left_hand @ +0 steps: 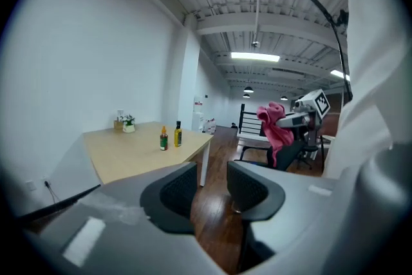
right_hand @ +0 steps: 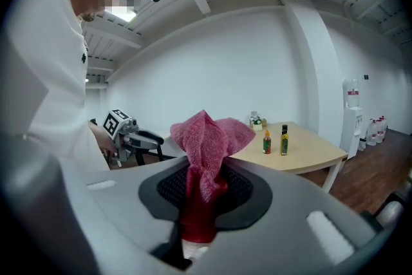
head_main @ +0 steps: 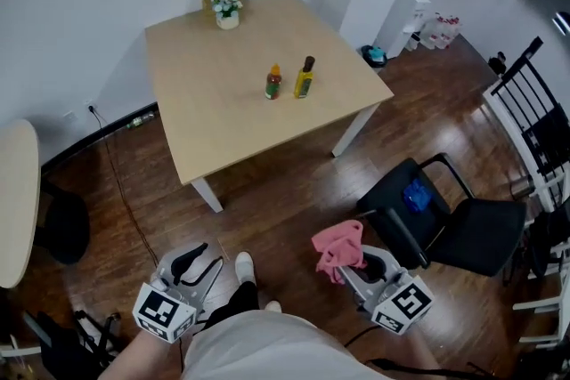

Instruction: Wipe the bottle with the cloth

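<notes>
Bright ceiling strips; gripper views bulge, edges black.

Right gripper (right_hand: pixel 205 193) jaws clamped on pink cloth (right_hand: pixel 211 138); yellow bottle (right_hand: pixel 284 140) beside smaller red bottle (right_hand: pixel 266 142) on table (right_hand: pixel 309 155)

Pink cloth (right_hand: pixel 209 138) crumpled in right tongs (right_hand: pixel 205 193); yellow bottle (head_main: pixel 305 77), orange-capped bottle (head_main: pixel 273 83) upright on table (head_main: pixel 214 76).

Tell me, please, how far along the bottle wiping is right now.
Done: the pink cloth is clamped between the jaws of the right gripper. In hand: nothing else; the left gripper is open and empty, and both grippers are well short of the table. Left: the short bottle and the tall bottle stand there untouched, so one needs holding and wiping.
</notes>
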Demonstrator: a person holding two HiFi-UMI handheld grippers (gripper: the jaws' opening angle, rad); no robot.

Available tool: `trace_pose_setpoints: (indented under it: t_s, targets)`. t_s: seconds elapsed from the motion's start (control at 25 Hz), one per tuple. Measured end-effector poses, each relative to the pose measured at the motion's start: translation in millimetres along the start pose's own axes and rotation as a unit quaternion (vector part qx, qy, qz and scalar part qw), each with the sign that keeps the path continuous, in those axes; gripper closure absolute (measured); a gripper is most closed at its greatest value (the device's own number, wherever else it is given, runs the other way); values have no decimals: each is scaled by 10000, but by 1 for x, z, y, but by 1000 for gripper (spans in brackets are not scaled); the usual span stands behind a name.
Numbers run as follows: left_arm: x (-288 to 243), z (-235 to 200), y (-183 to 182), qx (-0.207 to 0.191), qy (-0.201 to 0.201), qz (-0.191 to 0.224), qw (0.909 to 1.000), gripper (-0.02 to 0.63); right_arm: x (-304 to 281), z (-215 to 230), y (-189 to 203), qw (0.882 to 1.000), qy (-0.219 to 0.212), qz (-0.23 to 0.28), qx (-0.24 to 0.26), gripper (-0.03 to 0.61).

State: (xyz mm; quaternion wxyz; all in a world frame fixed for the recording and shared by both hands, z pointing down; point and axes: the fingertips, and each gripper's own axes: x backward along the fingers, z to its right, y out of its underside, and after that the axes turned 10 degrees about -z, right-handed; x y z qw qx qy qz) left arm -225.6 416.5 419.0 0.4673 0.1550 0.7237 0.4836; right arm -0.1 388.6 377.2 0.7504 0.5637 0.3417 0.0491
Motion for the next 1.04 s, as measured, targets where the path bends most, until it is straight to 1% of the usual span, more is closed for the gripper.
trace_pose_setpoints:
  t_s: [0.12, 0.2, 0.36, 0.52, 0.64, 0.72, 0.84, 1.04]
  targets:
    - [18, 38, -9, 73, 60, 133, 9999, 459, 36, -19, 23, 9998, 27, 163, -71, 492]
    - [32, 57, -12, 139, 75, 237, 9996, 459, 48, -32, 38, 9997, 10, 176, -151, 492]
    - [59, 82, -9, 129, 197, 328, 9992, 459, 64, -57, 53, 9995, 80, 187, -260, 492]
    - [70, 92, -6, -47, 383, 367, 9986, 459, 76, -78, 47, 9989, 272, 302, -237, 492]
    - [80, 96, -5, -183, 557, 419, 9974, 459, 76, -102, 42, 9982, 371, 386, -261, 492]
    - [88, 100, -6, -244, 650, 471, 9965, 459, 74, -116, 40, 9981, 383, 388, -286, 492]
    - [99, 97, -7, -425, 673, 549, 9953, 459, 63, -136, 33, 9983, 332, 403, -256, 492]
    - [124, 88, 8, -354, 790, 627, 9943, 459, 45, -172, 22, 9986, 280, 419, -127, 492]
